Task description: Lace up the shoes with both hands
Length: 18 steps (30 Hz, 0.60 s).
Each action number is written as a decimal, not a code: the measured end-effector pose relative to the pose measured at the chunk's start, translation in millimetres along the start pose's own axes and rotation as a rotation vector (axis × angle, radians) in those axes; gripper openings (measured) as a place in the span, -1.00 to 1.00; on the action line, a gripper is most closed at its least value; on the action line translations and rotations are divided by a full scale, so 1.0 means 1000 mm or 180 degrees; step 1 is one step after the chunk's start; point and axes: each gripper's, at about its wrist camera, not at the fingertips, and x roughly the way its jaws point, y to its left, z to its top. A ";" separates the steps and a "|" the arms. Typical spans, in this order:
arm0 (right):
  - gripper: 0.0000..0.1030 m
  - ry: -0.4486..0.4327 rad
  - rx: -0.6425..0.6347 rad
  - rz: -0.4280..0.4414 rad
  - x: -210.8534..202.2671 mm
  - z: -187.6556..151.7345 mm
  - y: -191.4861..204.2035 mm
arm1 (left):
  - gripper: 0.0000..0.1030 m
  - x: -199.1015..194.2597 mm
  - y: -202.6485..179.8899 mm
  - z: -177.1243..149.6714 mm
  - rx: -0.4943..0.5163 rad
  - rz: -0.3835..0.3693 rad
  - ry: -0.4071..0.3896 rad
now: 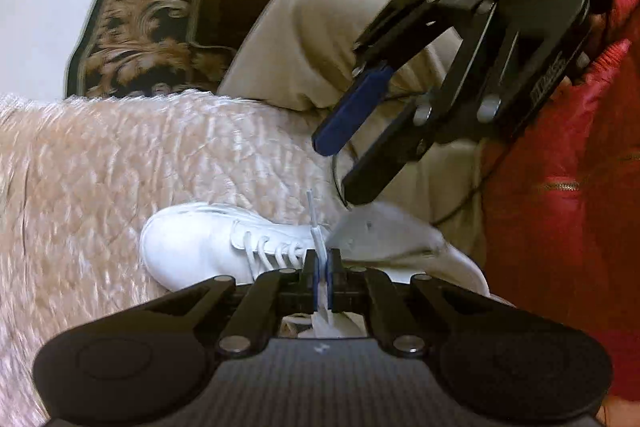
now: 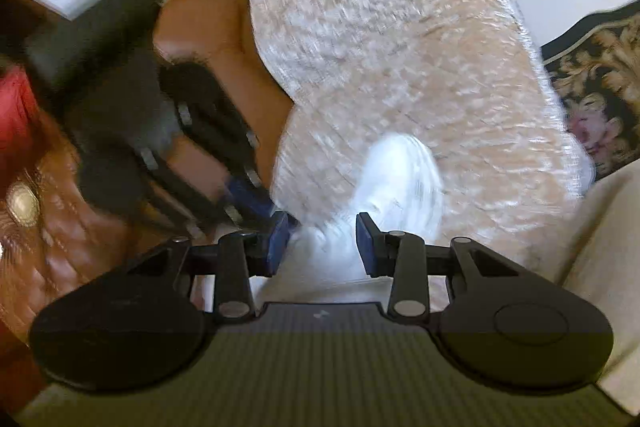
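Pinching the white lace [image 1: 317, 239] tight in the left hand-held gripper [image 1: 320, 263] above the white shoe [image 1: 208, 243] at lower middle, keeping it taut while bringing the open, empty right hand-held gripper [image 1: 340, 163] closer.

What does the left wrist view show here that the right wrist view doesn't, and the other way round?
Only the left wrist view: the left gripper shut on a white lace, and the crossed lacing on the shoe. Only the right wrist view: the right gripper seen head-on, jaws apart with nothing clamped, and brown leather cushion. Both: the white shoe, the fluffy blanket, the patterned rug and each other's gripper.
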 end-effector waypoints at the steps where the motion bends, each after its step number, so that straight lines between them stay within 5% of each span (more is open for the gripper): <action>1: -0.15 -0.0062 0.0075 0.0071 -0.001 0.002 -0.002 | -0.94 0.000 0.000 -0.005 -0.0078 0.0016 -0.0046; 9: -0.16 0.0001 0.0497 0.0484 0.023 0.012 -0.007 | -0.94 -0.015 -0.011 -0.026 -0.0357 0.0183 -0.0417; 10: -0.24 0.0035 0.0526 0.0526 0.027 0.013 -0.006 | -0.94 -0.016 -0.012 -0.028 -0.0389 0.0208 -0.0457; 11: -0.63 0.0069 0.0549 0.0549 0.031 0.013 -0.005 | -0.94 -0.018 -0.013 -0.029 -0.0438 0.0228 -0.0504; 12: -0.80 0.0086 0.0565 0.0547 0.034 0.013 -0.004 | -0.94 -0.019 -0.013 -0.032 -0.0485 0.0244 -0.0547; 18: -0.91 0.0087 0.1113 0.0721 0.038 0.008 -0.021 | -0.92 -0.022 -0.016 -0.046 -0.0772 0.0366 -0.0889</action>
